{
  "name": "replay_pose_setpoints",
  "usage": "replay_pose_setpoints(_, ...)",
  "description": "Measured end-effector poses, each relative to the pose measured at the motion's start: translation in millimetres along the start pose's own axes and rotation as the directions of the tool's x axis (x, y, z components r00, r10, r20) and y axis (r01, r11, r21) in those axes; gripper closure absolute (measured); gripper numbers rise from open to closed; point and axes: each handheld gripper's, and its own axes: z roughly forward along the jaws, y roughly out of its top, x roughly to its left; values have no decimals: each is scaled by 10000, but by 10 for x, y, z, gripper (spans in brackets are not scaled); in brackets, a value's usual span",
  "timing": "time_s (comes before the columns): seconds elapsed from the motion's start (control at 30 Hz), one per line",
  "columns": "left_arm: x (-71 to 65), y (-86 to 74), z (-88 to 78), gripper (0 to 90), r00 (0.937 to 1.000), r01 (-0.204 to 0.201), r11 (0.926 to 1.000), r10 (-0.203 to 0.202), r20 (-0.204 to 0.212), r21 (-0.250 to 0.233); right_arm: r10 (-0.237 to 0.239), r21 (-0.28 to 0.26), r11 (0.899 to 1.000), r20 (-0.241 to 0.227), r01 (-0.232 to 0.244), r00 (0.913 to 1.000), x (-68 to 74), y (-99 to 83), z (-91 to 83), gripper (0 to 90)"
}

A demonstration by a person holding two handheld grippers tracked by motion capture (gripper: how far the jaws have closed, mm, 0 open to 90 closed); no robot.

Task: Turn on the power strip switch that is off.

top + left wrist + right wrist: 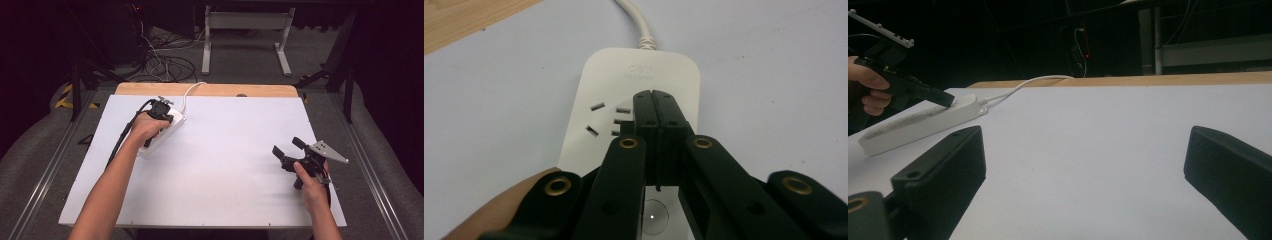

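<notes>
While the left hand point(145, 127) reached toward the far-left part of the white desk point(225, 165), its left tool point(655, 117) had its two black jaws pressed flat together with nothing between them, the joined tips resting on the top face of a white power strip point(644, 80) just beside one set of socket slots point(606, 120). That strip lay near the desk's far-left corner, and its white cord point(189, 92) ran from its far end toward the wooden edge strip point(210, 90) at the back of the desk. Below the tips, a round button point(654, 215) on the strip showed between the tool's arms. Over at the near-right side, well apart from the strip, the right hand point(312, 187) held the right tool point(287, 149) above bare desk, its jaws spread wide and holding nothing.
</notes>
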Motion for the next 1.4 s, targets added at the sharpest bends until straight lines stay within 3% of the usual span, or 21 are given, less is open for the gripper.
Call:
replay_pose_setpoints(0.2, -33, 9, 9, 900, 9995, -320, 9995, 320, -78, 14, 16, 26, 10000, -42, -15, 10000, 3, -7, 18, 39)
replay_pose_setpoints(0.3, -93, 2, 19, 900, 9960, -763, 9971, 764, -472, 39, 113, 28, 9999, -16, -113, 9999, 7, -7, 21, 39)
replay_pose_setpoints(0.43, -53, 12, 22, 900, 9983, -547, 9984, 549, -181, 127, 122, 21, 9999, 5, -122, 9999, 0, -5, 17, 39)
replay_pose_setpoints(0.67, -59, 64, 25, 900, 9970, -739, 9958, 751, -204, 532, 232, 37, 9997, 50, -233, 9997, -16, -11, 41, 39)
replay_pose_setpoints(0.73, -54, 71, 35, 900, 9980, -624, 9962, 624, 21, 602, 206, 63, 9998, 17, -206, 9998, -16, -12, 54, 39)
replay_pose_setpoints(0.9, -133, 81, 48, 900, 9934, -950, 9932, 989, -580, 669, 240, 27, 9997, -35, -240, 9997, -11, 3, 75, 40)
replay_pose_setpoints(1.0, -116, 88, 45, 900, 9961, -694, 9952, 729, -493, 692, 218, -90, 9997, -99, -219, 9997, 7, 32, 76, 41)
replay_pose_setpoints(1.4, -124, 91, 46, 900, 9957, -717, 9948, 757, -543, 725, 124, -159, 9998, -172, -127, 9998, 35, 59, 45, 43)
